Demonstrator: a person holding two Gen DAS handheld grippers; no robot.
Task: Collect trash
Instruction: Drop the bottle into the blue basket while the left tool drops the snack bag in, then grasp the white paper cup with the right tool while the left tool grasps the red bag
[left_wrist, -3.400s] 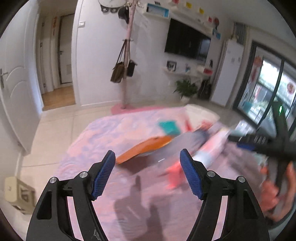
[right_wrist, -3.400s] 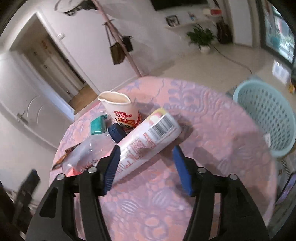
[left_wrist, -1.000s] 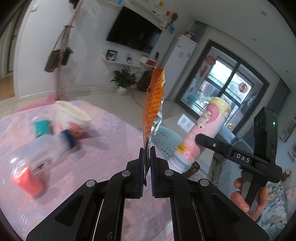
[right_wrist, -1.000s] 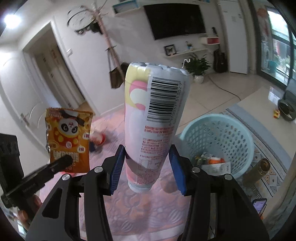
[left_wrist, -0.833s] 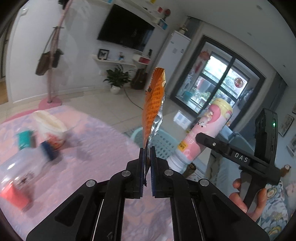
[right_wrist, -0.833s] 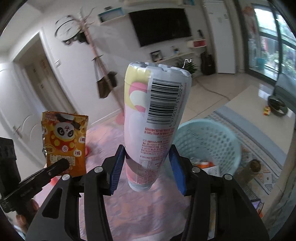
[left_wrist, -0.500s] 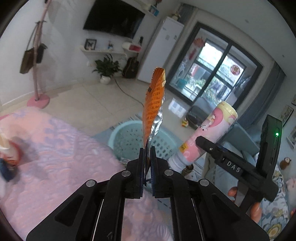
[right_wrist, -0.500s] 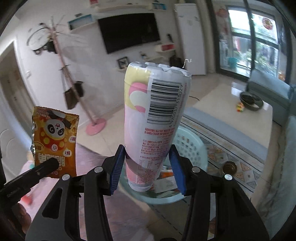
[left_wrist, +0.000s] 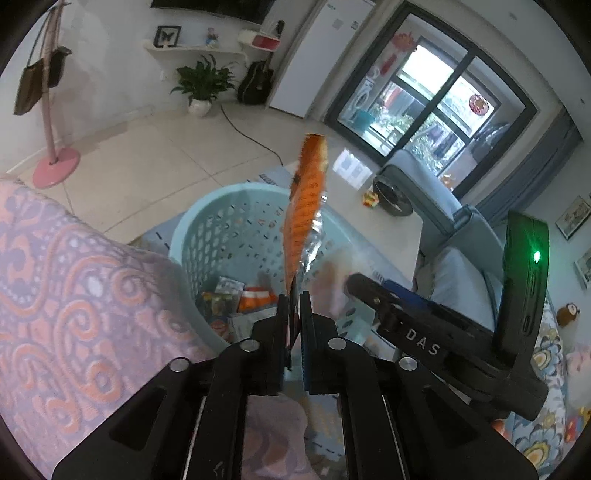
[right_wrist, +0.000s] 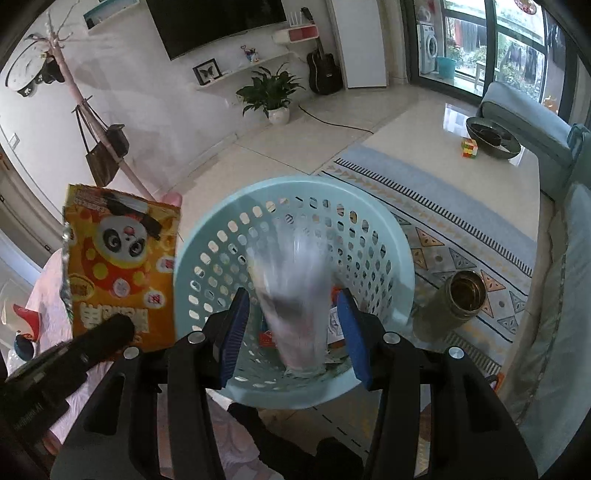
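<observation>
My left gripper (left_wrist: 294, 295) is shut on the bottom edge of an orange panda snack wrapper (left_wrist: 304, 206), which stands upright over the light blue perforated basket (left_wrist: 184, 229). In the right wrist view the wrapper (right_wrist: 122, 266) shows at the left with the left gripper (right_wrist: 118, 325) under it. My right gripper (right_wrist: 291, 299) hangs over the basket (right_wrist: 402, 266). The pink and white bottle (right_wrist: 295, 288) is a blur between its blue pads, tipped down toward the basket. A narrow gap shows on each side of it. From the left wrist, the right gripper (left_wrist: 354, 284) is just right of the wrapper.
Wrappers and paper (left_wrist: 236, 295) lie in the basket's bottom. The pink patterned tablecloth (left_wrist: 74, 295) fills the left. A metal flask (right_wrist: 454, 302) stands on the rug right of the basket. Beyond are a low table (right_wrist: 443, 147) and a grey sofa.
Both grippers swung from the table to above the basket and sank toward it. The bottle, sharp and upright in the right jaws before, is now blurred, lower and tipped forward.
</observation>
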